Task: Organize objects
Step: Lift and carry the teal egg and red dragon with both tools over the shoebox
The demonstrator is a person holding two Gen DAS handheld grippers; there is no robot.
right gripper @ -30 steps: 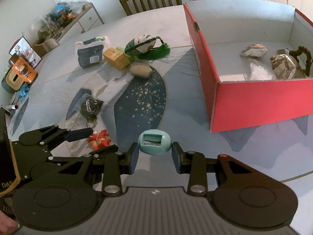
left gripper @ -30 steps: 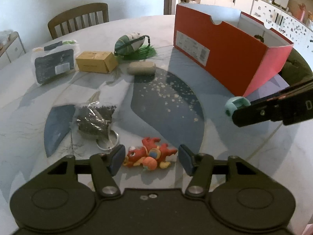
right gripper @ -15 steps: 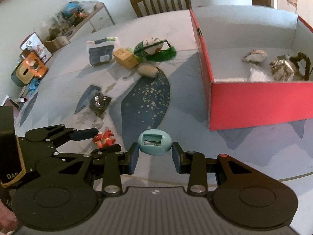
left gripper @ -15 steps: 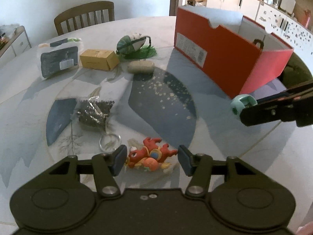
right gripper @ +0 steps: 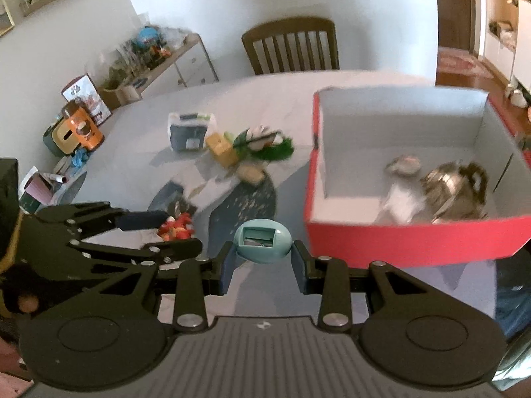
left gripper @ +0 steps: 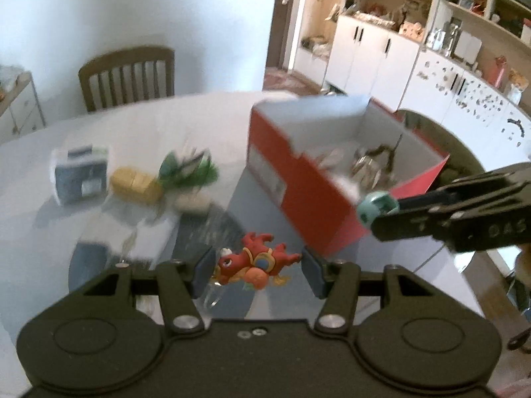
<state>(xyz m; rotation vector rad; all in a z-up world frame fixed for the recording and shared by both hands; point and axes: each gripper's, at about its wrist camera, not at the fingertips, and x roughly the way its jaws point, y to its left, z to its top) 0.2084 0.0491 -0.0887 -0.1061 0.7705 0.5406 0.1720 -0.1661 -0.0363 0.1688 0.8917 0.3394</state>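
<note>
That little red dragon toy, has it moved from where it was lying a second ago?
Yes. The red dragon toy is up off the table, held in the left gripper, closer to the red box.

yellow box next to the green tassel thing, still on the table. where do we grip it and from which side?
Judging from the blurred frames: take the yellow box across its two long flat faces, coming from above. It lies flat and looks like a plain rectangular block, so parallel faces suit the pads. Its ends are crowded: the grey pouch on one side, the green tassel item on the other, so a side approach looks cramped.

Left hand-held gripper [left gripper: 255, 270] clamped, raised; right hand-held gripper [right gripper: 263, 260] clamped, raised.
</note>
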